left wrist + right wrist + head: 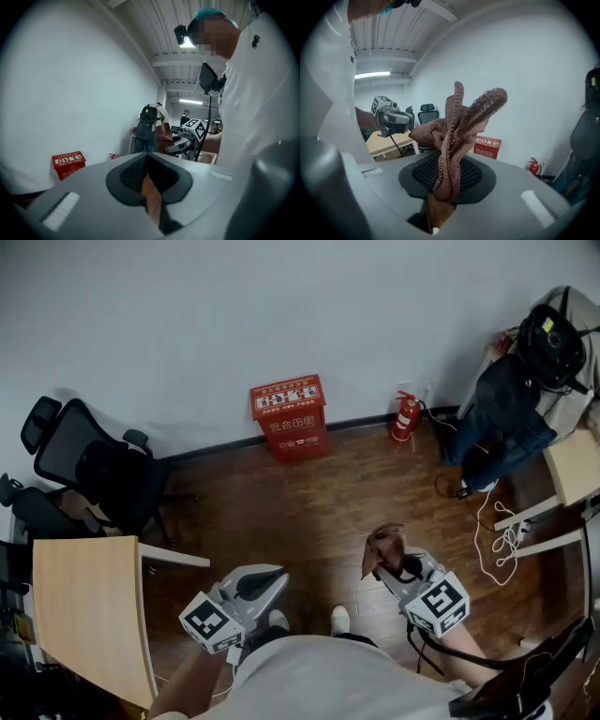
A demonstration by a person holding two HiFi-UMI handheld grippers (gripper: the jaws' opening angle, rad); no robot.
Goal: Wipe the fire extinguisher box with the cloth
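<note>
The red fire extinguisher box (pixel 289 416) stands on the wooden floor against the white wall, far ahead of both grippers. It also shows small in the left gripper view (pixel 68 164) and the right gripper view (pixel 487 146). My right gripper (pixel 388 565) is shut on a crumpled brown cloth (pixel 383 546), held above the floor. In its own view the cloth (pixel 459 126) sticks up from the closed jaws of the right gripper (pixel 444 183). My left gripper (pixel 270 577) is shut with nothing in it, its jaws (pixel 146 161) meeting at the tips.
A red fire extinguisher (pixel 405 416) stands by the wall right of the box. A black office chair (pixel 94 470) and a wooden table (pixel 84 615) are on the left. On the right are a backpack and jacket (pixel 520 390), another table (pixel 574 465) and white cables (pixel 497 535).
</note>
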